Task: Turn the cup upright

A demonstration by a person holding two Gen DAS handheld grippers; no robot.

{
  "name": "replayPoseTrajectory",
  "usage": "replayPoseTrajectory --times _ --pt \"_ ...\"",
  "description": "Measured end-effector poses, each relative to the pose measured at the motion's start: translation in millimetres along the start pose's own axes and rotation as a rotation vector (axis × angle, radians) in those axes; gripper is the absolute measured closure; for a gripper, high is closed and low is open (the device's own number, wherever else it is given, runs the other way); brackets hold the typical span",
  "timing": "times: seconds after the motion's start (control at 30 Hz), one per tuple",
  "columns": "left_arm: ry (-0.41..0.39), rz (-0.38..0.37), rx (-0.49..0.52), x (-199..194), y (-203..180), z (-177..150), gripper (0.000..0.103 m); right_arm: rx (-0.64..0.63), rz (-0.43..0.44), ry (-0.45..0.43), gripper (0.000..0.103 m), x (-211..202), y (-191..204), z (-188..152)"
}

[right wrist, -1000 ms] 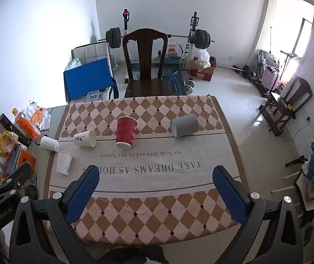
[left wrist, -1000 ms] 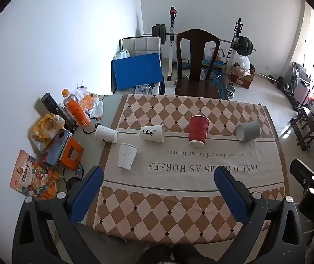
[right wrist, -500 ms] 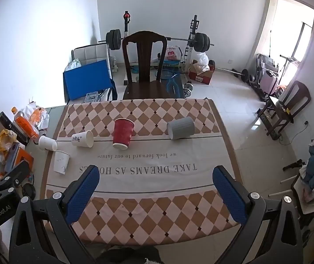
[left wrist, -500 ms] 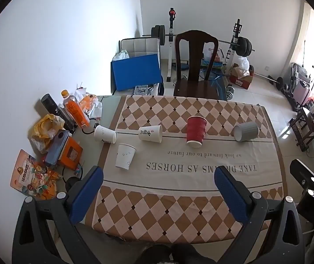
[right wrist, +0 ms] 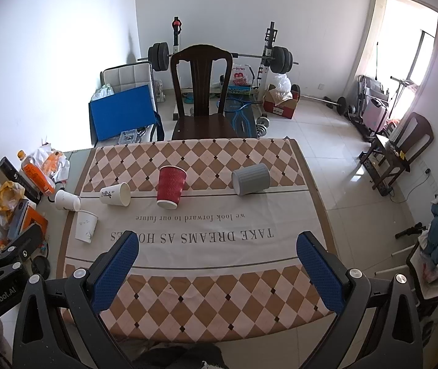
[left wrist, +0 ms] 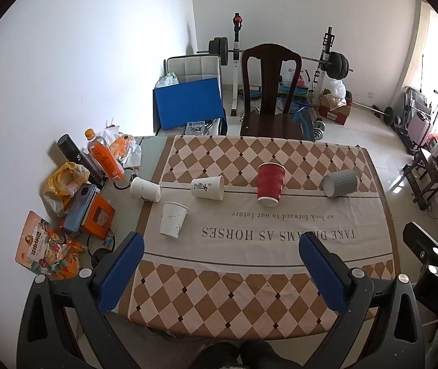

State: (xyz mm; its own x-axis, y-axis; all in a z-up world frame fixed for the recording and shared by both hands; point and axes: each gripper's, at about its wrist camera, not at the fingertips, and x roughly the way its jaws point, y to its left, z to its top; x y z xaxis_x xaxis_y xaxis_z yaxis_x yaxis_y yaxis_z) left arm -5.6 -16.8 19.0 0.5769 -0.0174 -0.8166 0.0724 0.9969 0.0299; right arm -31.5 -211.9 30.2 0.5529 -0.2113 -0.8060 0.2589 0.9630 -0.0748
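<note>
Several cups are on the checkered tablecloth. A red ribbed cup stands upside down. A grey ribbed cup lies on its side at the right. A white cup with a black mark lies on its side. Another white cup lies on its side at the left. A third white cup stands upside down. My left gripper and right gripper are both open and empty, high above the table's near edge.
Clutter sits at the table's left edge: an orange bottle, a black can, a yellow bag, snack packs. A dark wooden chair stands behind the table. Gym weights and a blue board are beyond.
Both grippers have drawn back and up a little, so the table looks slightly smaller and farther. The cups have not moved.
</note>
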Motion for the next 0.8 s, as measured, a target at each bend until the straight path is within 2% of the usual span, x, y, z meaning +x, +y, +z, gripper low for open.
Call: replayPoseTrajectory --times 0.8 --pt "-0.004 -0.007 0.002 -8.0 -10.3 -1.9 0.0 -0.002 0.002 -0.004 0.0 -0.5 -2.5 -1.8"
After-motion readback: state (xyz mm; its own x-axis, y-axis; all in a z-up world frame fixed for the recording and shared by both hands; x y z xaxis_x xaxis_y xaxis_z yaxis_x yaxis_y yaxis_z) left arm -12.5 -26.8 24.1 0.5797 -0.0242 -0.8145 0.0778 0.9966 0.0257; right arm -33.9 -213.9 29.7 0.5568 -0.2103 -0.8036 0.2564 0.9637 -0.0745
